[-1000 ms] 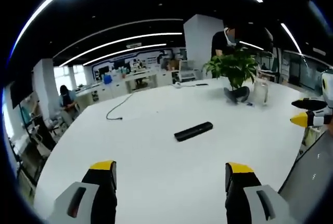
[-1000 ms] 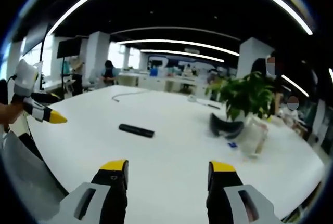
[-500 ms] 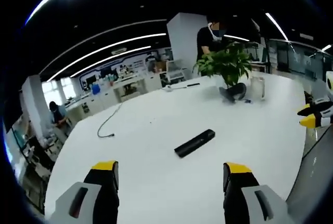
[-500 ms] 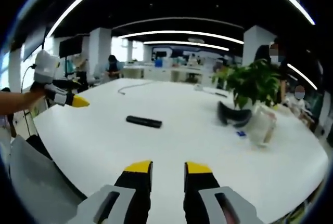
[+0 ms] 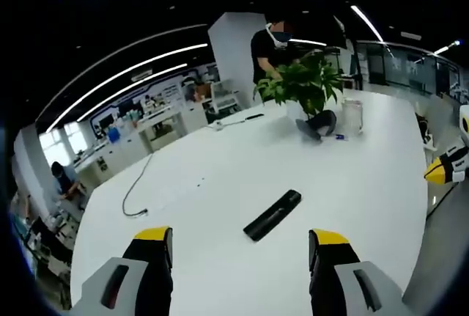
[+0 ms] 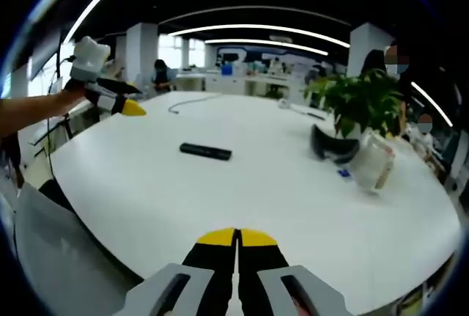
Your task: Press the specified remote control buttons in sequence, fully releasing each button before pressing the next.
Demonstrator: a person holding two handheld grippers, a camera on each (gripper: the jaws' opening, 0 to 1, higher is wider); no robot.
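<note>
While both grippers are hovering short of the remote, nothing is touching a button yet

Seen from the left gripper view, the left gripper [image 5: 238, 246] is hanging with jaws wide apart, the black remote [image 5: 272, 214] lying on the white table [image 5: 381, 162] just ahead; a wide tip may be catching two buttons at once. From the right gripper view, the right gripper [image 6: 236, 237] is showing jaws pressed together on nothing, the remote [image 6: 205, 152] sitting well off, so a long reach risks shoving it
</note>
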